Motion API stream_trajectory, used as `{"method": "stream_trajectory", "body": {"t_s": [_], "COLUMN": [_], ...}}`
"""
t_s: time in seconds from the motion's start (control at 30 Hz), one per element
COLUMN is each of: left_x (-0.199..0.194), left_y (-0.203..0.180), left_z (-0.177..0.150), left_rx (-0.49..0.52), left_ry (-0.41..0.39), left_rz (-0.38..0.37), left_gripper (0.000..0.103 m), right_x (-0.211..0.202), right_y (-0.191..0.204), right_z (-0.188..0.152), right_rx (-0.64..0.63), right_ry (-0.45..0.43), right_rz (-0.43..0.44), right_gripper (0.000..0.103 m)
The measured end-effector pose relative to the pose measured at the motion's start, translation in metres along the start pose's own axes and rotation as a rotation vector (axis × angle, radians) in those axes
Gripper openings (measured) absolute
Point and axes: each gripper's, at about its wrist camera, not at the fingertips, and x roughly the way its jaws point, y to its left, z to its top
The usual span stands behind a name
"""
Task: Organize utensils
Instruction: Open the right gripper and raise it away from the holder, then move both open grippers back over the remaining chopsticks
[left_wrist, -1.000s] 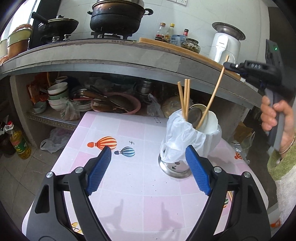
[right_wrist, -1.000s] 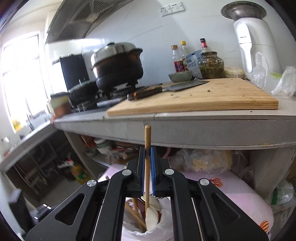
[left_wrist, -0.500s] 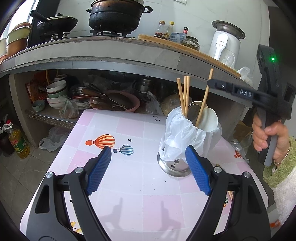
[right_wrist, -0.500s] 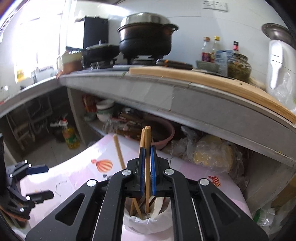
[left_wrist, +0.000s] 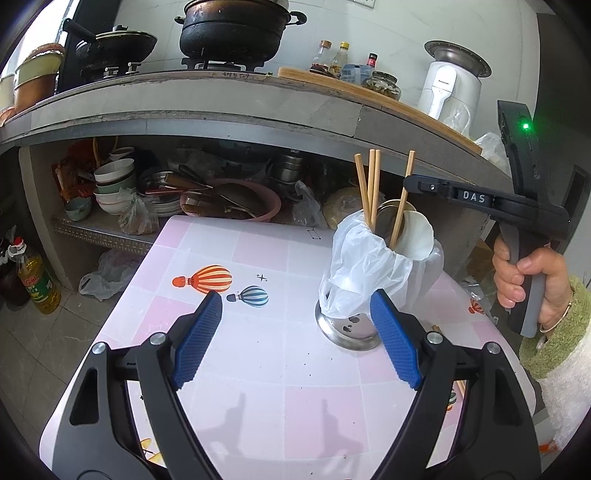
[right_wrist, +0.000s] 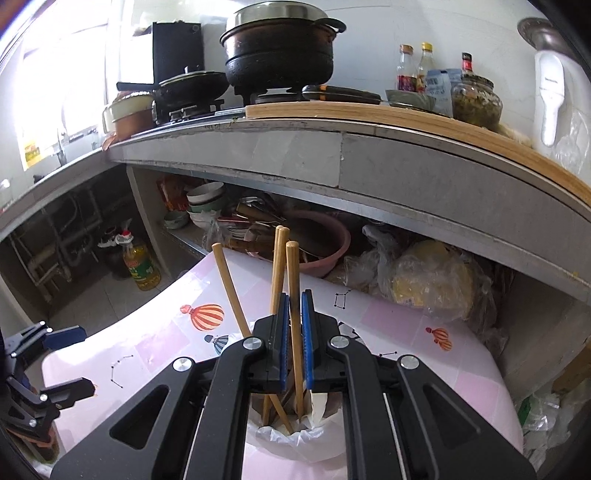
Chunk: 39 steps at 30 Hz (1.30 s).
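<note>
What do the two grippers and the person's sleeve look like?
Both grippers have black frames with silver screw heads and ribbed blue pads. The right gripper has white letters "DAS" on its side, a grey handle and a green light on the black box above. The sleeve is fuzzy, green at the cuff and white below.

Both views are bright and evenly lit by daylight. In the right wrist view a window (right_wrist: 48, 110) at upper left is blown out to white, washing detail from the adjacent wall. Soft shadows of the left gripper (left_wrist: 295, 332) fall on the pink table (left_wrist: 258, 369). The shelf under the counter (left_wrist: 221, 110) is dim. Focus is sharp centrally; fisheye curvature bends the counter edge, and dark vignetting fills the corners.
</note>
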Motion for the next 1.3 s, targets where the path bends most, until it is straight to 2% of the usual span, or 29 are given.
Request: {"method": "stream_trajectory", "body": {"t_s": [0.07,0.13,0.33,0.43,0.53,0.7,0.8,0.9,1.1,1.3], "left_x": [0.000,-0.001,-0.001,-0.001,0.001,0.006,0.015,0.031,0.074,0.127], "left_y": [-0.001,-0.002,-0.005,-0.005,-0.009,-0.024,-0.044,-0.072,-0.139,-0.192], "left_z": [0.000,0.000,-0.002,-0.003,-0.007,-0.016,-0.031,-0.050,-0.076,-0.085], "left_rx": [0.000,0.006,0.016,0.020,0.029,0.053,0.083,0.139,0.238,0.295], "left_ry": [0.001,0.000,0.003,0.006,0.017,0.042,0.091,0.164,0.274,0.355], "left_rz": [-0.001,-0.001,-0.006,-0.015,-0.029,-0.072,-0.125,-0.171,-0.269,-0.283], "left_gripper": [0.079,0.079,0.079,0.079,0.079,0.079,0.079,0.079,0.078,0.059], "right_x": [-0.006,-0.018,-0.071,-0.104,-0.124,-0.126,-0.123,-0.121,-0.117,-0.119], "right_y": [-0.002,-0.004,-0.021,-0.042,-0.066,-0.091,-0.100,-0.098,-0.087,-0.091], "right_z": [0.000,-0.001,-0.021,-0.049,-0.086,-0.165,-0.214,-0.249,-0.283,-0.296], "right_rx": [0.012,0.021,0.084,0.173,0.275,0.436,0.563,0.628,0.610,0.613], "right_ry": [-0.008,-0.040,-0.126,-0.147,-0.119,0.011,0.062,0.092,0.126,0.126], "right_rz": [0.000,0.001,0.001,-0.011,-0.036,-0.091,-0.105,-0.137,-0.193,-0.188], "right_gripper": [0.023,0.031,0.040,0.041,0.041,0.041,0.041,0.041,0.040,0.040]}}
